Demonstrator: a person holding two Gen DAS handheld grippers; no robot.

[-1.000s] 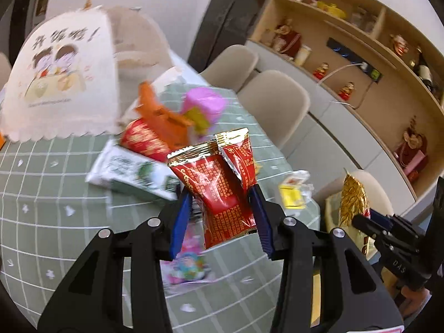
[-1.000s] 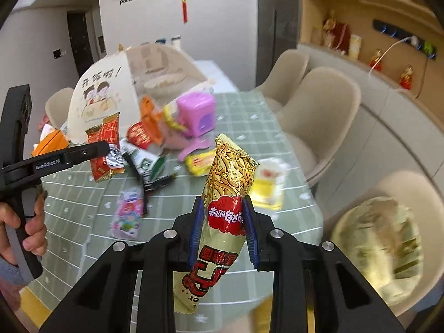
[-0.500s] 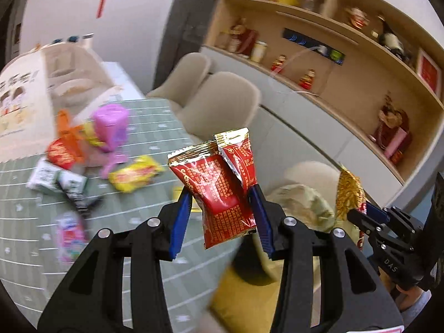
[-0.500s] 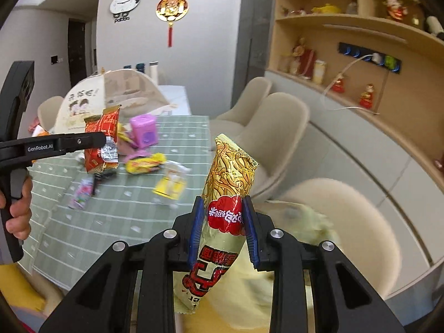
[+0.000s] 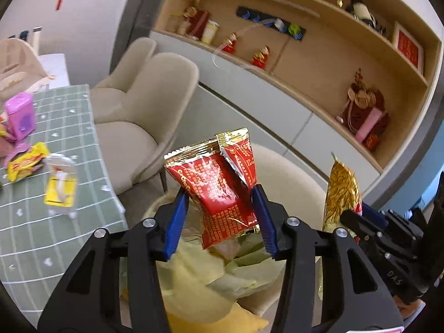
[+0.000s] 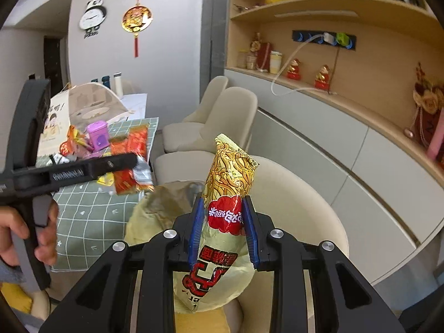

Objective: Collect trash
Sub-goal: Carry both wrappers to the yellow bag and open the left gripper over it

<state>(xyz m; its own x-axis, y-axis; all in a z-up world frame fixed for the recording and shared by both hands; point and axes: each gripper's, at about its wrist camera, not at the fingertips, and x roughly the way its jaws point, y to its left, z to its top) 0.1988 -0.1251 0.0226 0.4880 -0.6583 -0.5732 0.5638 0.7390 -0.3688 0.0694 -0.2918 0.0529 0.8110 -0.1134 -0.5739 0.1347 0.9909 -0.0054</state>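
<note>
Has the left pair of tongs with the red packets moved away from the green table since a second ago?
Yes. The left tongs, just widening around the red packets, have swung right, off the green table, and now sit over the yellow bag.

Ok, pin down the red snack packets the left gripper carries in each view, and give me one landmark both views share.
Left wrist view: the red snack packets sit at centre frame, between the left gripper's blue fingers.
Right wrist view: the same packets show at left of centre, beyond the left gripper's black body, in front of the table.
Shared landmark: the purple box on the green checked tablecloth.
</note>
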